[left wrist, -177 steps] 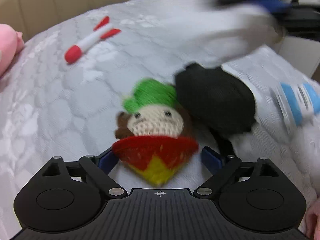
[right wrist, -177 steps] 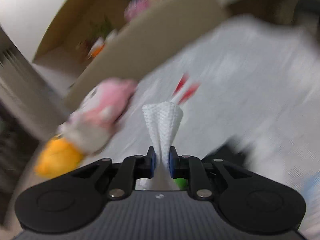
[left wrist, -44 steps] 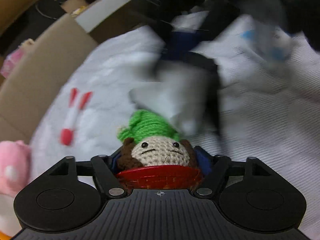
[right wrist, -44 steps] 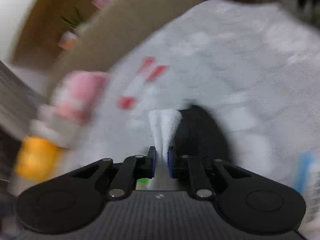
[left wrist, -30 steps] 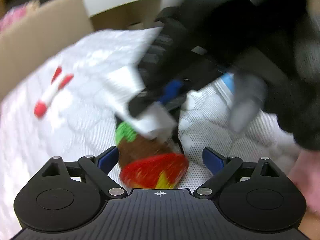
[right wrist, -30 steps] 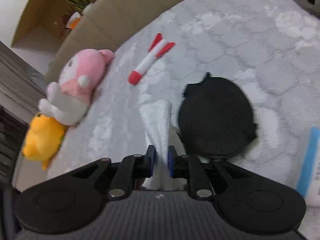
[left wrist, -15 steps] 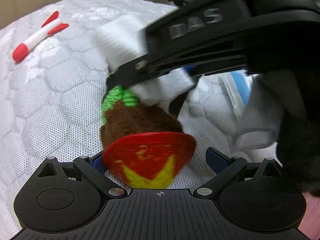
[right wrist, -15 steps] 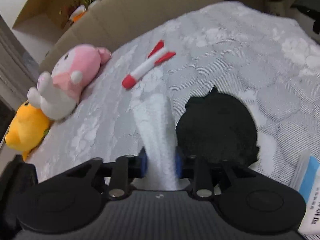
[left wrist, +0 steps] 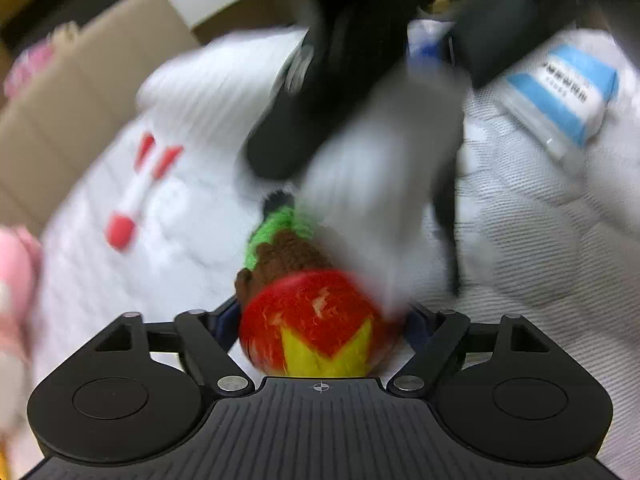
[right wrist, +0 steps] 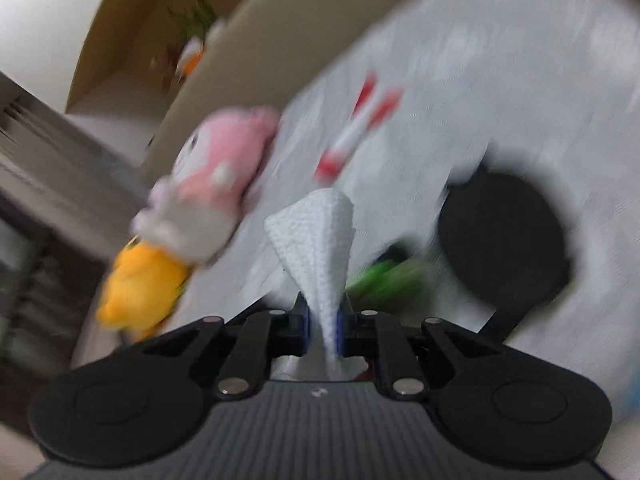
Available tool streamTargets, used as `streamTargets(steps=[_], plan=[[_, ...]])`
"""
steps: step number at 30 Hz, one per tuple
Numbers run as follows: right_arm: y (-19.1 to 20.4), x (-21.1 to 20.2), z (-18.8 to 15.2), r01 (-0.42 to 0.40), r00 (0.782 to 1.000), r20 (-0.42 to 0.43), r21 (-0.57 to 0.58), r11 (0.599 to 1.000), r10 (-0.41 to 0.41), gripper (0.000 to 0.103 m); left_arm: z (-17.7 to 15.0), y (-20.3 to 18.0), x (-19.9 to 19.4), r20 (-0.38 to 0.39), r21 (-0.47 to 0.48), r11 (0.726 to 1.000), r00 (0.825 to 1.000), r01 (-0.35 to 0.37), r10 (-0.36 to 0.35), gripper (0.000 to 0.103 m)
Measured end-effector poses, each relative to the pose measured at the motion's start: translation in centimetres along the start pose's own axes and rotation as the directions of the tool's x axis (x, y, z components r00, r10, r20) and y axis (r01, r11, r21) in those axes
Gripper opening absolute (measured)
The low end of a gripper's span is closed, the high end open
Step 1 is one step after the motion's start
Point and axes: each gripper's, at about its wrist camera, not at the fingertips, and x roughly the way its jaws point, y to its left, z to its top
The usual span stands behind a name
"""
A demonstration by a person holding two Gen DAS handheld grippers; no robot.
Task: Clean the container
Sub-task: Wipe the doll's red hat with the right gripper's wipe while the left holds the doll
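The container is a crochet pot (left wrist: pixel 316 332) with a red and yellow bottom, brown sides and a green top, lying on the white quilted cover (left wrist: pixel 520 240). My left gripper (left wrist: pixel 322 316) has it between its blue pads, which are closing in and touch its sides. My right gripper (right wrist: pixel 322 330) is shut on a folded white cloth (right wrist: pixel 316 240). In the left wrist view that cloth (left wrist: pixel 380 184) is a blur over the pot's upper side, with the right gripper's black body behind it. The pot's green top (right wrist: pixel 384 280) shows just beyond the right fingers.
A black round flat piece (right wrist: pixel 504 236) lies right of the pot. A red and white rocket toy (left wrist: pixel 136 196) lies to the left. A pink plush (right wrist: pixel 216 172) and a yellow plush (right wrist: pixel 136 292) sit by the cardboard wall (left wrist: pixel 80 92). A blue and white packet (left wrist: pixel 560 96) is at the right.
The left jaws have narrowed onto the pot's sides. The right gripper with the cloth has swept across above the pot, and both views are now blurred by motion.
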Motion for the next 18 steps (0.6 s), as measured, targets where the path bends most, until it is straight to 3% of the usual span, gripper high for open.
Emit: streamTargets(steps=[2, 5, 16, 18], plan=[[-0.4, 1.7, -0.9, 0.034, 0.997, -0.07, 0.012, 0.999, -0.033, 0.012, -0.4, 0.0, 0.0, -0.011, -0.041, 0.999, 1.0, 0.027, -0.028, 0.093], [-1.1, 1.9, -1.2, 0.04, 0.995, -0.094, 0.034, 0.999, -0.037, 0.011, -0.6, 0.4, 0.0, -0.026, -0.06, 0.997, 0.999, 0.039, -0.04, 0.094], [-0.2, 0.1, -0.3, 0.158, 0.987, 0.036, -0.062, 0.985, -0.156, 0.011, -0.9, 2.6, 1.1, -0.07, -0.178, 0.98, 0.992, 0.091, -0.105, 0.097], [-0.5, -0.2, -0.1, 0.183, 0.982, 0.047, -0.062, 0.981, -0.18, 0.017, -1.0, 3.0, 1.2, -0.073, -0.195, 0.975, 0.99, 0.103, -0.119, 0.098]])
